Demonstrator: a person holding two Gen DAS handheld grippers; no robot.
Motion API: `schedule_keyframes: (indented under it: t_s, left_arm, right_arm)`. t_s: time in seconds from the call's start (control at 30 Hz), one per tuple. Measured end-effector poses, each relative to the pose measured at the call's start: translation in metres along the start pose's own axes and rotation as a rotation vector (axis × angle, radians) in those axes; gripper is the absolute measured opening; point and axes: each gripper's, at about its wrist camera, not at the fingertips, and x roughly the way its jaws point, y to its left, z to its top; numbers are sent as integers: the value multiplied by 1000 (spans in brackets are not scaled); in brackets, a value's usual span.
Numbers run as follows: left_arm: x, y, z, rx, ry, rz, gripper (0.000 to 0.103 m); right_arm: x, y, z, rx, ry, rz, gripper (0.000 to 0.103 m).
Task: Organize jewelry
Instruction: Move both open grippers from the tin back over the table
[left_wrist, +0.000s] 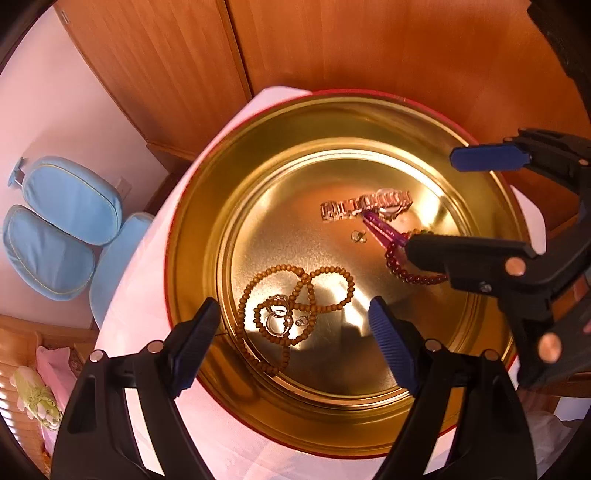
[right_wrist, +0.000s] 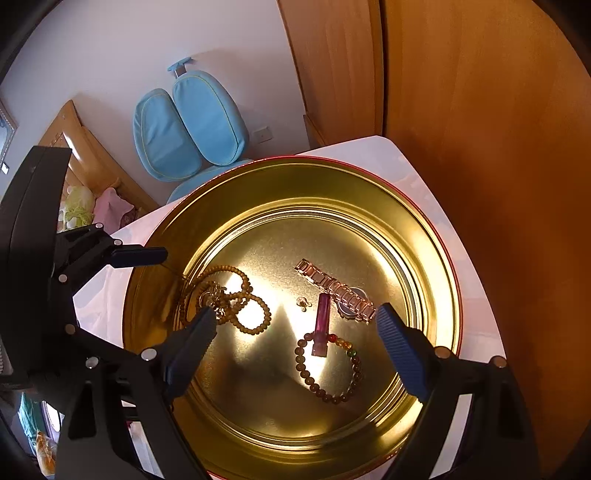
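A round gold tin (left_wrist: 192, 236) (right_wrist: 436, 258) with a red rim holds the jewelry. A long tan bead necklace (left_wrist: 332, 275) (right_wrist: 258, 306) lies coiled around silver rings (left_wrist: 275, 319). A rose-gold watch (left_wrist: 365, 205) (right_wrist: 332, 286), a purple stick (left_wrist: 380, 229) (right_wrist: 321, 325), a small earring (left_wrist: 357, 235) (right_wrist: 303, 303) and a dark bead bracelet (left_wrist: 397, 267) (right_wrist: 325, 387) lie apart from it. My left gripper (left_wrist: 291, 306) hangs open above the necklace, holding nothing. My right gripper (right_wrist: 295, 315) (left_wrist: 439, 199) is open over the bracelet and stick, its pads apart from them.
The tin sits on a white table (left_wrist: 147, 295) (right_wrist: 476, 325) against a wooden cupboard (left_wrist: 369, 48) (right_wrist: 480, 110). A blue padded chair (left_wrist: 70, 199) (right_wrist: 192, 122) stands beyond the table's far edge. A bed with soft toys (left_wrist: 37, 398) is further off.
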Motion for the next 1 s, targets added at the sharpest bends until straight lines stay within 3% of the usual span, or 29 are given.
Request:
schedule_keyframes:
  t_s: [0.13,0.4,0.7,1.0]
  left_arm:
    - [-24,3,-13,-23,-93,-25,81]
    - [-56,16,-42,-83,-210,-10,81]
    - [-69,30,-77,-153,-233,-7,81]
    - [-102,45,-145,-214,-247,38,81]
  right_arm:
    - [-18,3,-4,-10,-71,2,90]
    - [-59,1,-18,77,-232,132,91]
    - [-61,19,-27,48,-221,173,91]
    - [-69,64,-59,-151,-200,205,91]
